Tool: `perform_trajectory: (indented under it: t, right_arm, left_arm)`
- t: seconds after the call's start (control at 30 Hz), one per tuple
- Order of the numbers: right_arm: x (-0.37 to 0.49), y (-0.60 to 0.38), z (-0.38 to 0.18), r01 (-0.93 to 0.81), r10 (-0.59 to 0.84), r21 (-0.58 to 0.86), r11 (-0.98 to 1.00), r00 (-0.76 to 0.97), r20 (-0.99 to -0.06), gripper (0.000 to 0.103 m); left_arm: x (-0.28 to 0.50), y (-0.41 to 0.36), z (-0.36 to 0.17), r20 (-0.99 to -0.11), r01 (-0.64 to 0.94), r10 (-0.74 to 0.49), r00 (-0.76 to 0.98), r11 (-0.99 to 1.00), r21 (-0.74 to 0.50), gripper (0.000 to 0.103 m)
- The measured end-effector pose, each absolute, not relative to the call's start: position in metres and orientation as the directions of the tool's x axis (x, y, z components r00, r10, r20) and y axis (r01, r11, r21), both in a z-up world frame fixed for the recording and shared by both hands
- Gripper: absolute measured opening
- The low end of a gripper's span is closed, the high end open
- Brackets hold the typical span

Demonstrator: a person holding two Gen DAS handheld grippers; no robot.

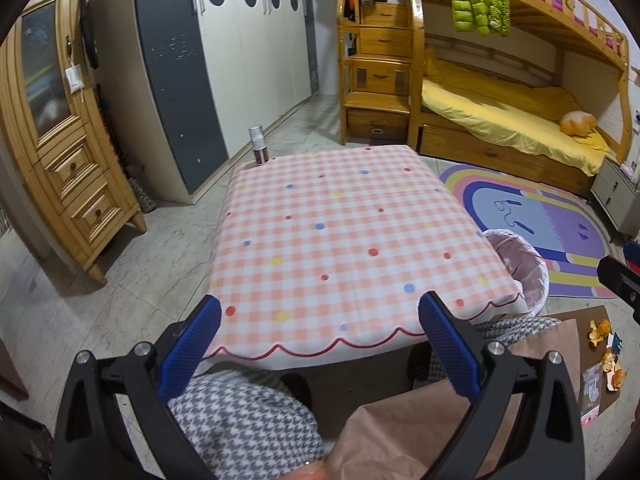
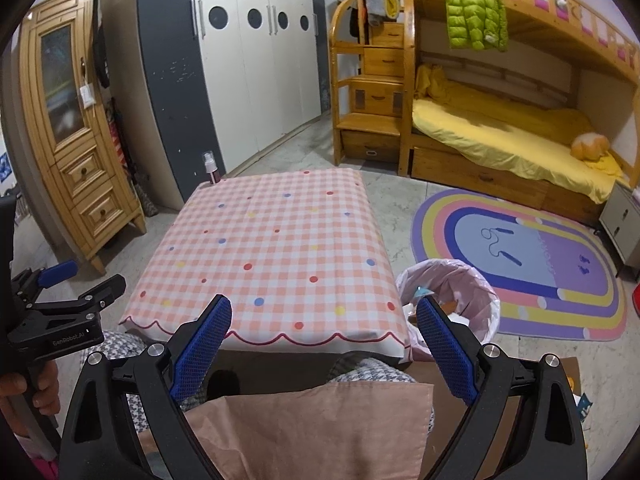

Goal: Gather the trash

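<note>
From the left wrist we look forward and slightly down over the table [image 1: 332,232], its near edge just ahead, the bunk bed [image 1: 500,120] at 1 o'clock. From the right wrist we face the same way, set a little to the right: the table [image 2: 272,256] shifts toward 11 o'clock. Both views share table, wardrobe [image 1: 240,48], rug [image 2: 532,264] and bin [image 2: 476,300].
</note>
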State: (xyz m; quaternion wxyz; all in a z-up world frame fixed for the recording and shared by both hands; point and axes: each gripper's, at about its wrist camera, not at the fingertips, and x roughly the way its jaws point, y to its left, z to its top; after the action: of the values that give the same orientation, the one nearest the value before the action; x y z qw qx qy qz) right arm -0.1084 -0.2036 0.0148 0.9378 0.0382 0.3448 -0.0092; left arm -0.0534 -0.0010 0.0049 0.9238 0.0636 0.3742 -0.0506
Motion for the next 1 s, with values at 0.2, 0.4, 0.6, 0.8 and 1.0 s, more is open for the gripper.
perform_trajectory:
  t: [0.2,0.4,0.6,0.8,1.0]
  right_arm:
    - [-0.1072,-0.1971,0.0166,0.022,0.022,0.060,0.998,0.765,-0.644,0.093]
    - [-0.1061,-0.1961,0.0161,0.019,0.024,0.059,0.998,0.763,-0.646,0.093]
    - [-0.1031,-0.1978,0.0139,0.017,0.027,0.061,0.998,0.758,-0.652,0.093]
    - [-0.1017,-0.1991,0.0106,0.014,0.033,0.067,0.998,0.753,-0.657,0.093]
    - [-0.1008,-0.1996,0.0102,0.015,0.033,0.068,0.998,0.752,-0.658,0.093]
  left_arm:
    - [-0.0530,0.0045,0.0059,-0.696,0.128,-0.039,0.717,0.989,0.076,0.096]
    - [-0.0514,0.0038,0.0042,-0.698,0.138,-0.047,0.714,0.988,0.075,0.096]
    - [-0.0497,0.0010,0.0040,-0.698,0.141,-0.046,0.714,0.987,0.080,0.096]
    - [-0.0488,-0.0006,0.0047,-0.701,0.141,-0.045,0.712,0.987,0.079,0.096]
    - [-0.0476,0.0006,0.0039,-0.703,0.137,-0.043,0.710,0.987,0.079,0.096]
